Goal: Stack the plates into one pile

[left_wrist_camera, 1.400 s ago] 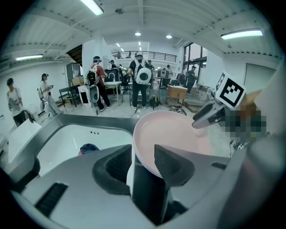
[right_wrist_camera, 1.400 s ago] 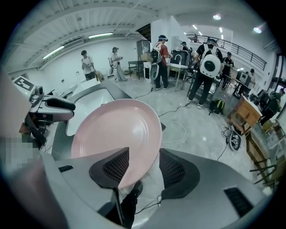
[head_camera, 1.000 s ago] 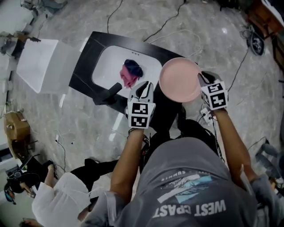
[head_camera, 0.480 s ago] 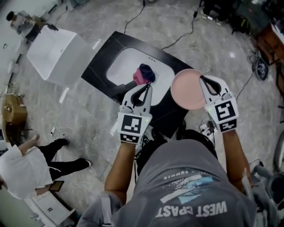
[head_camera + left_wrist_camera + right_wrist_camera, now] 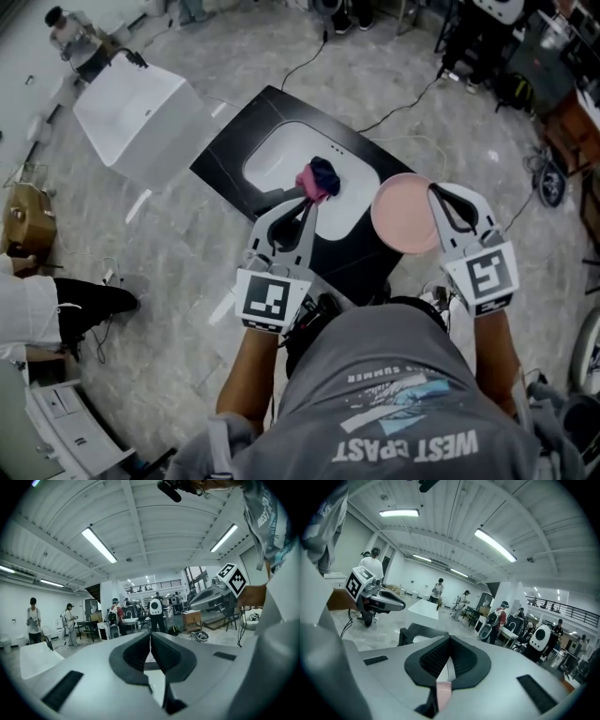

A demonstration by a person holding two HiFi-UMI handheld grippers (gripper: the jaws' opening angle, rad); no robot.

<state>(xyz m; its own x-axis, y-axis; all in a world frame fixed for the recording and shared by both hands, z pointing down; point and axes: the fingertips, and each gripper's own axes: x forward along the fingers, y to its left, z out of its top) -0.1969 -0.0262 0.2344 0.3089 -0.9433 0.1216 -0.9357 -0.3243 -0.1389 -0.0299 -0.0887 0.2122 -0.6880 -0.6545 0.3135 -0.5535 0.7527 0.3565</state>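
Note:
One pink plate (image 5: 403,217) lies on the black counter (image 5: 230,155), right of the white sink (image 5: 281,155); no other plate shows. My right gripper (image 5: 437,191) hovers raised over the plate's right edge, jaws shut with nothing held. In the right gripper view the right gripper (image 5: 450,639) points out across the room, and a pink sliver of the plate (image 5: 443,692) shows below the jaws. Over the counter's front edge near the sink, my left gripper (image 5: 306,201) is also shut and holds nothing. The left gripper (image 5: 150,634) faces the hall in the left gripper view.
A pink and navy cloth (image 5: 317,178) lies in the sink. A white tub (image 5: 141,117) stands to the left on the marble floor, and cables (image 5: 412,103) trail behind the counter. A person (image 5: 42,309) crouches at the lower left. Other people and tables fill the hall.
Both grippers have risen toward the head camera and look larger, and their jaws have closed. The counter and plate look smaller and lie lower in view. The person at lower left has moved.

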